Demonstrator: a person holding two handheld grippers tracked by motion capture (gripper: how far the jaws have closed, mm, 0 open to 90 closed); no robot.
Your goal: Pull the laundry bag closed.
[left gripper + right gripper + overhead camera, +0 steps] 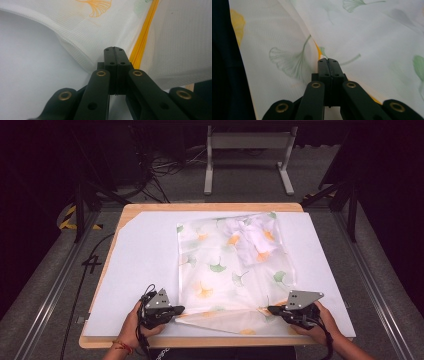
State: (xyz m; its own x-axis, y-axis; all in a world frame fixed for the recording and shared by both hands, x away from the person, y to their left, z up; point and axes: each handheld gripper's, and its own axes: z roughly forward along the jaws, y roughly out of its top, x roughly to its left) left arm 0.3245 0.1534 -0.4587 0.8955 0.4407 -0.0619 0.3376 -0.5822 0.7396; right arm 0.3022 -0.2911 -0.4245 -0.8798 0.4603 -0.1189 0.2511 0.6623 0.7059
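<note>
The sheer leaf-printed mesh bag (pixel 232 265) lies spread on my white surface (pixel 145 250), its near edge folded up and pinched at both corners by my left gripper (pixel 176 310) and right gripper (pixel 271 309), jaws fully closed.

A lab; metal frame rails (pixel 47 295), floor cables (pixel 160 167), dark surroundings

Black tongs (pixel 179 310), grey triangular plates (pixel 303 298)
</note>
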